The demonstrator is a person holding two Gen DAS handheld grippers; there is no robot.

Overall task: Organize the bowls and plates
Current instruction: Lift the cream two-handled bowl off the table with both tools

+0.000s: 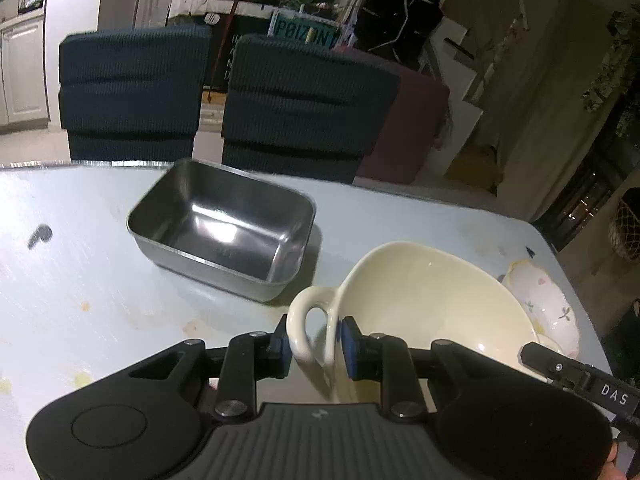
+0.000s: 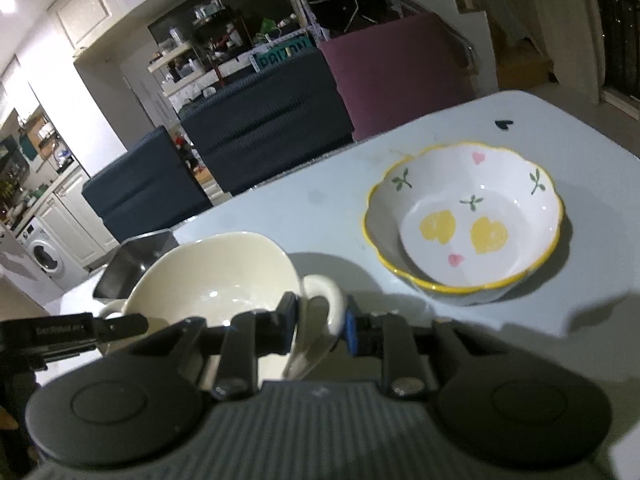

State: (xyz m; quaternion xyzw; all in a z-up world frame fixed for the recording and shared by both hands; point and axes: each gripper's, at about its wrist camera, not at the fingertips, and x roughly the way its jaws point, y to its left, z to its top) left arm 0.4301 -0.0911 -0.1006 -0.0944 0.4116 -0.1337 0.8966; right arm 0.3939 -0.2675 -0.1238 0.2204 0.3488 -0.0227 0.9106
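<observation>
Both grippers are clamped on the cream two-handled bowl [image 1: 420,312], one to each loop handle: the left gripper [image 1: 313,342] has its blue-padded fingers [image 1: 347,340] narrowed onto the handle nearest it, and the right gripper [image 2: 318,330] has its fingers [image 2: 349,330] likewise narrowed onto the opposite handle. The bowl sits tilted between them, over the near part of the pale desk [image 1: 80,264]; whether its base touches the surface cannot be told. Beyond it, toward the far edge of the desk, stands an empty rectangular steel tray [image 1: 224,224], well apart from the bowl. Toward the desk's right side rests a scalloped flower-painted bowl [image 2: 468,220] with a yellow rim, also empty and close beside the cream bowl. Dark upholstered chairs [image 1: 304,108] stand behind the far edge. The step in hand looks like a two-handed carry of the cream bowl, probably to nest or group it with the other dishes. The next move calls for keeping both grips level with each other so the bowl does not tip further, then lowering it squarely onto whichever dish is chosen before either pair of fingers lets go.
</observation>
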